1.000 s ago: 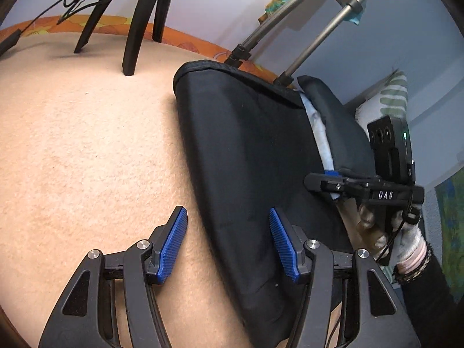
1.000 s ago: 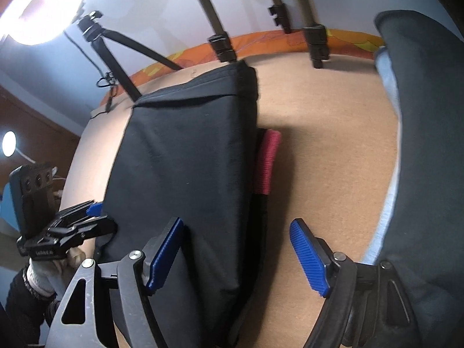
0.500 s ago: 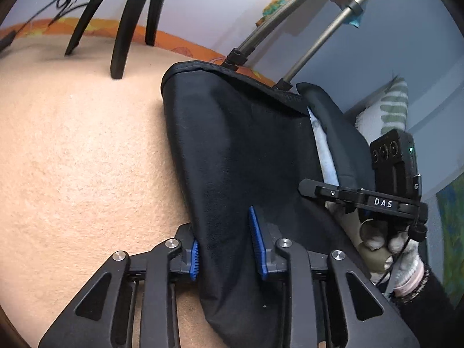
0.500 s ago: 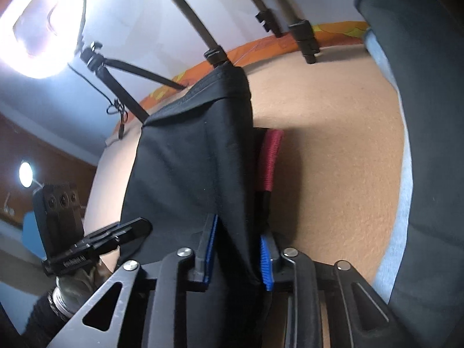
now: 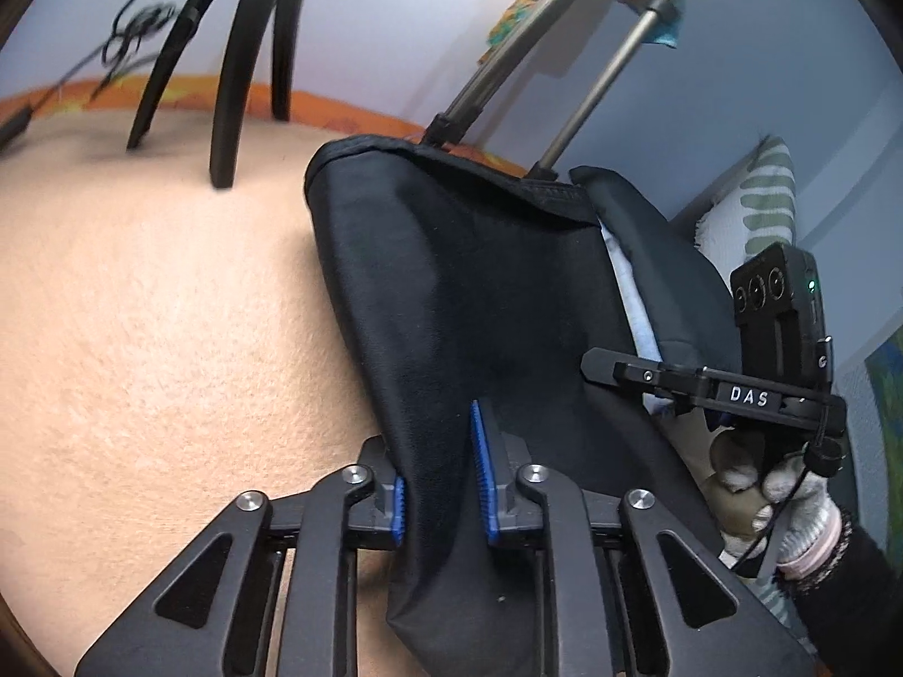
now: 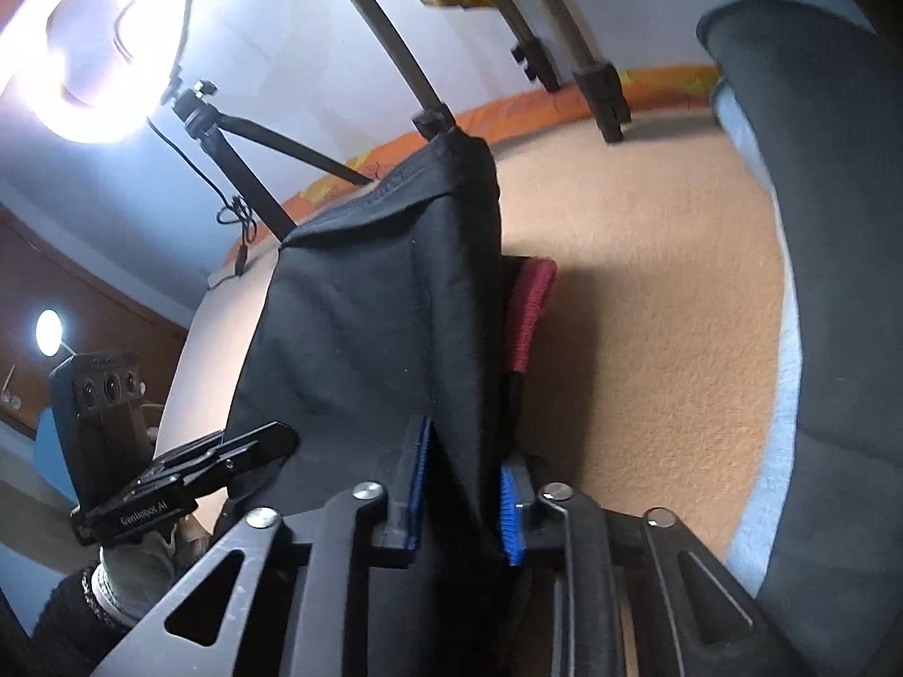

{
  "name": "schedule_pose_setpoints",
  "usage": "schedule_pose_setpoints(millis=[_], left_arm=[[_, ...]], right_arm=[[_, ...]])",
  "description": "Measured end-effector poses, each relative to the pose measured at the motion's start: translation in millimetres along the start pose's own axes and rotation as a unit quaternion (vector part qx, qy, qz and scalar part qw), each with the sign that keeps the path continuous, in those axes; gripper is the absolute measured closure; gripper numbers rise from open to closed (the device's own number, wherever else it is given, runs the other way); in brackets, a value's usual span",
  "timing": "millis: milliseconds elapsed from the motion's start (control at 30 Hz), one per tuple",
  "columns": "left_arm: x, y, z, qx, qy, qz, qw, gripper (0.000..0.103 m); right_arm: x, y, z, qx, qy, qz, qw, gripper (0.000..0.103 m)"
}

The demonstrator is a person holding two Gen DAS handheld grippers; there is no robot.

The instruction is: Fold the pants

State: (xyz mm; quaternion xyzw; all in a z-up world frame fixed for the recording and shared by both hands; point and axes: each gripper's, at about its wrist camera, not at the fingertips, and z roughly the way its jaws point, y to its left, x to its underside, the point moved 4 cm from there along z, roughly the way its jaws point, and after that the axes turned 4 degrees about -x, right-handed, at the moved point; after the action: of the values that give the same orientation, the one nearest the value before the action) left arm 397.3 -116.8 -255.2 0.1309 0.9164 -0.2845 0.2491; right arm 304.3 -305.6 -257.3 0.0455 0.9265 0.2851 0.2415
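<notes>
Black pants (image 5: 463,293) lie folded on a peach blanket (image 5: 141,338); they also show in the right wrist view (image 6: 372,338). My left gripper (image 5: 440,485) is shut on the near left edge of the pants, lifting the cloth. My right gripper (image 6: 460,485) is shut on the near right edge, the cloth pulled up between its blue pads (image 6: 511,508). A dark red waistband strip (image 6: 530,310) shows under the right edge. Each gripper shows in the other's view: the right one (image 5: 705,389), the left one (image 6: 186,479).
Black tripod legs (image 5: 237,56) and metal stand poles (image 5: 598,73) stand on the blanket's far side. A dark cushion with a light blue edge (image 6: 835,282) lies at the right. A bright ring lamp (image 6: 96,39) is at the left.
Both grippers went from open around the near pants edges to shut on them. The near end of the pants has risen off the blanket and the cloth is drawn taut.
</notes>
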Motion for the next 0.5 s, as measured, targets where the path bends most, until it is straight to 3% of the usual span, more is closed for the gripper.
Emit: schedule_pose_setpoints(millis=[167,500], left_arm=[[-4.2,-8.3,-12.7,-0.011,-0.015,0.013,0.9997,0.090],[-8.1,-34.6,-37.1,-0.014,-0.040,0.052,0.9978,0.091]], right_arm=[[3.7,24.0,-10.2,0.035,-0.008,-0.049,0.998,0.091],[5.1,43.6,-37.8,0.047,-0.034,-0.075,0.995,0.092]])
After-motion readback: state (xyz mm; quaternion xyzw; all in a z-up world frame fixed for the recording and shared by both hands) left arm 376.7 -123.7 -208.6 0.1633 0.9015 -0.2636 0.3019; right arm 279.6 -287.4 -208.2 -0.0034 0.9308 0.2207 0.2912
